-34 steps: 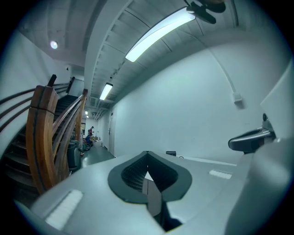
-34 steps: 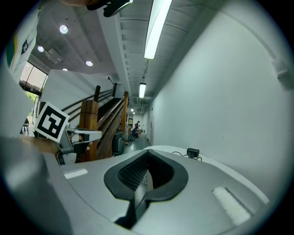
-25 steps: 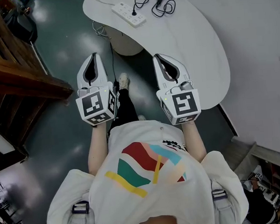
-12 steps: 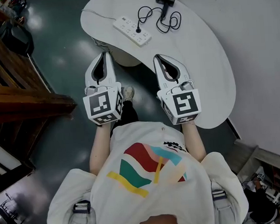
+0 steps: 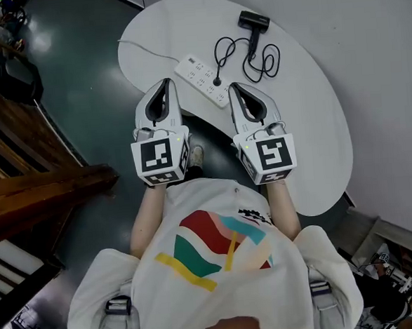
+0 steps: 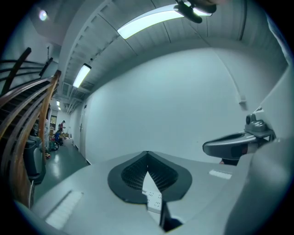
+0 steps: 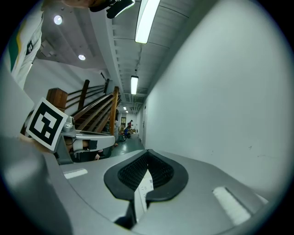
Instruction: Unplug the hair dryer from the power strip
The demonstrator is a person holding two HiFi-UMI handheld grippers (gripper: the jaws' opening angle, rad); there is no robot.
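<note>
Looking down through the head camera, I see a dark glossy floor (image 5: 82, 98) and a white curved table (image 5: 310, 139) set against a pale wall (image 5: 381, 56), with wooden stairs (image 5: 39, 193) at the left of the frame. Below the camera stands the person in a white shirt (image 5: 221, 279) printed with coloured stripes, both arms held forward. The left gripper (image 5: 165, 82) and the right gripper (image 5: 234, 88) point level toward the table, side by side, with their marker cubes facing up. In the left gripper view the left gripper (image 6: 147, 156) has its jaws pressed together and holds nothing. The right gripper view shows the right gripper (image 7: 147, 153) the same, jaws together and empty. On the table just past both tips lies the white strip (image 5: 201, 75), set at a slant, and the right tip is the closer to its near end. A sliver of the strip (image 6: 154, 199) shows under the closed left jaws, and another sliver of it (image 7: 143, 186) under the right ones. The black dryer (image 5: 254, 22) rests farther back on the table, well apart from both grippers. Its black cord (image 5: 272, 58) lies in loose loops between dryer and strip. The black plug (image 5: 218, 81) sits in a socket toward the strip's near end.
</note>
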